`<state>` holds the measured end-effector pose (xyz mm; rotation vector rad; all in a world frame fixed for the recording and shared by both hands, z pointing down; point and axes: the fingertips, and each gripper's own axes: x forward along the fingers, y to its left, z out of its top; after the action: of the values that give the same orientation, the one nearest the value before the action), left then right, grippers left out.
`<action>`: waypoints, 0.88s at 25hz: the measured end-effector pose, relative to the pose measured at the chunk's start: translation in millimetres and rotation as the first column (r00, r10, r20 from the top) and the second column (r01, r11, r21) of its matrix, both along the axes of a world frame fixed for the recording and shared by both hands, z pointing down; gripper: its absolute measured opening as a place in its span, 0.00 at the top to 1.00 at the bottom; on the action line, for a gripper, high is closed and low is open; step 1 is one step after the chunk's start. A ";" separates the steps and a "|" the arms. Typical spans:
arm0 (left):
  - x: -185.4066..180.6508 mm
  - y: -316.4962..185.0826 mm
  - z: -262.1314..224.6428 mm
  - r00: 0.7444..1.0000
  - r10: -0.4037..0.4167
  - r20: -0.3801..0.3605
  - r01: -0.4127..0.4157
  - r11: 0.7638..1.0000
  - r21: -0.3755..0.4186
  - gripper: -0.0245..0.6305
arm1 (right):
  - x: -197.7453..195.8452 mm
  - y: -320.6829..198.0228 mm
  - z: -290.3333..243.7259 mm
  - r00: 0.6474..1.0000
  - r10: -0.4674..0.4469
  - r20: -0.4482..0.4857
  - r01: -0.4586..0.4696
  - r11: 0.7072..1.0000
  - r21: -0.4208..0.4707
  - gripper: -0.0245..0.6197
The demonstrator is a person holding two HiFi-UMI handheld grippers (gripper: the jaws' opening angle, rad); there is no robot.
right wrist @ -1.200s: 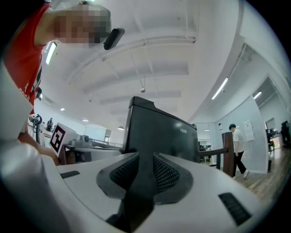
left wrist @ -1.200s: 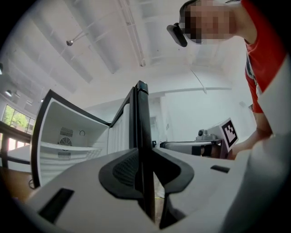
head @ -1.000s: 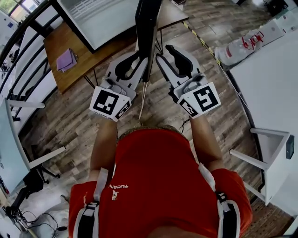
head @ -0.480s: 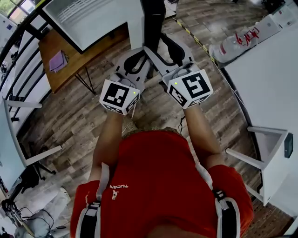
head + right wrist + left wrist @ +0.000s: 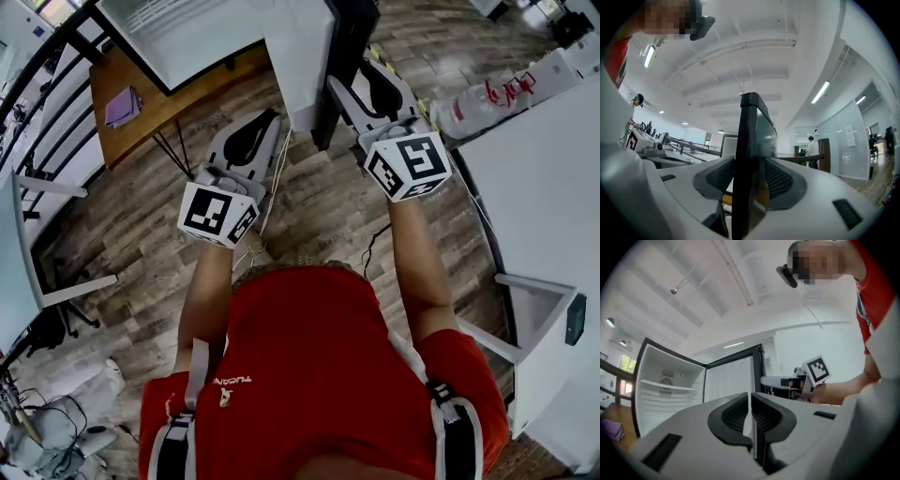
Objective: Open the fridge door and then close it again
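The fridge (image 5: 178,37) stands open, white shelves showing in the left gripper view (image 5: 670,385). Its dark-edged door (image 5: 339,56) sticks out toward me. My right gripper (image 5: 361,80) has the door's edge (image 5: 752,126) between its jaws (image 5: 747,176); the jaws have just been opening, and both pads now lie against the door. To the left of the door, clear of it, is my left gripper (image 5: 270,120). Its jaws (image 5: 750,413) have just been closing, stand nearly together and hold nothing.
A wooden table (image 5: 159,89) with a purple book (image 5: 124,106) stands left of the fridge. A white table (image 5: 544,187) and a white frame (image 5: 525,309) are on the right, a white bottle (image 5: 487,94) lies near them. A cable (image 5: 370,248) runs on the floor.
The door has swung to the right with my right gripper on it. My left gripper has come away from the door to the left and its jaws have narrowed.
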<state>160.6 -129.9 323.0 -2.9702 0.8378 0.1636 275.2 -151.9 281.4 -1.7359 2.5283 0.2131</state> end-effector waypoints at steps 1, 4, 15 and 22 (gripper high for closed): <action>-9.5 -0.1 -0.6 1.000 -0.028 -0.008 0.028 1.000 -0.005 0.93 | 7.9 1.2 0.2 1.000 -0.007 0.005 0.007 1.000 0.001 0.62; -38.1 0.4 -4.0 0.994 -0.112 -0.016 0.111 0.994 -0.012 0.93 | 32.3 5.5 0.0 1.000 -0.020 0.021 0.020 1.000 0.004 0.65; -123.0 1.0 -13.8 0.955 -0.293 -0.040 0.292 0.956 -0.031 0.95 | 100.1 0.7 6.4 0.999 0.029 0.025 -0.028 0.999 -0.023 0.69; -141.0 -1.9 -17.5 0.955 -0.297 -0.025 0.297 0.955 -0.016 0.95 | 102.9 -0.9 6.4 0.999 0.043 0.019 -0.043 0.999 -0.021 0.69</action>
<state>19.6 -131.8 305.5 -2.8119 1.2779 0.1852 378.1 -152.8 287.7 -1.7915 2.4899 0.1725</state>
